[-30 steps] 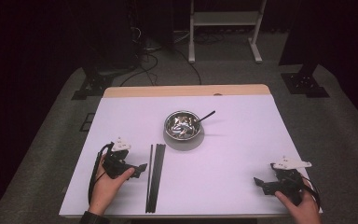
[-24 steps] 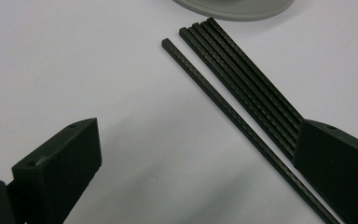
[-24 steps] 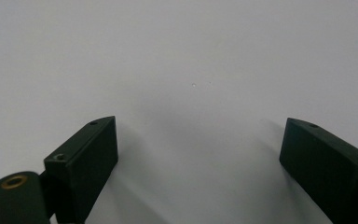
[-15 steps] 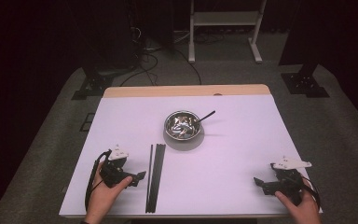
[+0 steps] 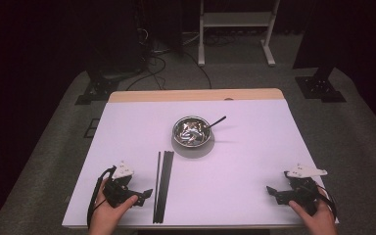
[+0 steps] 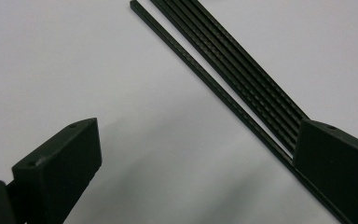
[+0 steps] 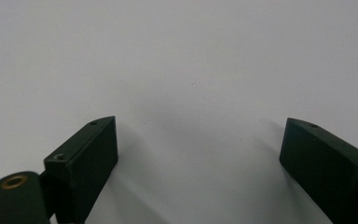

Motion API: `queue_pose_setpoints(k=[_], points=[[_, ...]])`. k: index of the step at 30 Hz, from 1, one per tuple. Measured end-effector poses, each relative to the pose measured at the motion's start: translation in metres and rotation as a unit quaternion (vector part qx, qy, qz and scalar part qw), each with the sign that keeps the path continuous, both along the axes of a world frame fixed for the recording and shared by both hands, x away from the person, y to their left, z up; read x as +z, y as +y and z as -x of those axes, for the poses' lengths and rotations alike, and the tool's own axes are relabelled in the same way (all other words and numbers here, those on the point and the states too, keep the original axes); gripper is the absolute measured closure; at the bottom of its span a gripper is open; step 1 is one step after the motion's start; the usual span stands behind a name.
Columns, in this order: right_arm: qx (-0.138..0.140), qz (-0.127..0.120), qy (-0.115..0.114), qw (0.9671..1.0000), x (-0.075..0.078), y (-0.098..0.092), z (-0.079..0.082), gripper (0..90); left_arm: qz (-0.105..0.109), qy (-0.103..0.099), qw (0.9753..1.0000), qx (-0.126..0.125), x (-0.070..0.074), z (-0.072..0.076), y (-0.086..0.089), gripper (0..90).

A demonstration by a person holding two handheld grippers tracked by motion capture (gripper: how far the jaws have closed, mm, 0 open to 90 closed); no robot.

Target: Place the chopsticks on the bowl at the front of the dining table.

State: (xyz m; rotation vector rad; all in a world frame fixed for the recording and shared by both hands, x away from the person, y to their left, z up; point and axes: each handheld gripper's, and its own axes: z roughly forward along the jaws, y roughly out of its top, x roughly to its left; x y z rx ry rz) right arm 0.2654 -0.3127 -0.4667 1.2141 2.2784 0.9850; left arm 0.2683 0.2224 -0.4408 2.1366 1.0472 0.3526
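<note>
The table point(image 5: 127, 127) was laid out, a steel bowl point(image 5: 191, 132) at twelve o'clock. The approach step was judged in hand: the chopsticks point(image 5: 162, 186) lay just at three o'clock of the left gripper point(image 5: 146, 193), jaws spread wide; a short slide, then a squeeze, was called for. The right gripper point(image 5: 270, 191) was held open, empty.

One desk point(image 5: 254, 161) carries everything. On it stand one metal bowl point(image 5: 192, 131) with one dark utensil handle point(image 5: 216, 121) sticking out; what lies inside is too small to count. Near left lies one bundle of black chopsticks point(image 5: 162, 183); the left gripper view shows about five sticks point(image 6: 223, 70). Two hand-held grippers: left point(image 5: 144, 193), right point(image 5: 270, 192).
</note>
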Motion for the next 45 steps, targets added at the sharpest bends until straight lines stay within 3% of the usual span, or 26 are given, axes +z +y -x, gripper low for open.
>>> queue_pose_setpoints(k=[15,23,32,45], points=[[0.0,0.0,0.0,1.0,0.0,0.0,0.0,10.0,-0.004,-0.002,0.9999,-0.01,-0.003,0.024,-0.007,0.1],[0.0,0.0,0.0,1.0,0.0,0.0,0.0,10.0,-0.019,0.004,0.9996,-0.018,-0.009,0.032,-0.015,0.1],[0.0,0.0,0.001,1.0,0.0,0.0,0.0,10.0,-0.026,0.013,0.9993,-0.025,-0.015,0.033,-0.02,0.1],[0.0,0.0,0.0,1.0,0.0,0.0,0.0,10.0,-0.046,0.0,0.9987,-0.023,-0.016,0.035,-0.022,0.5]])
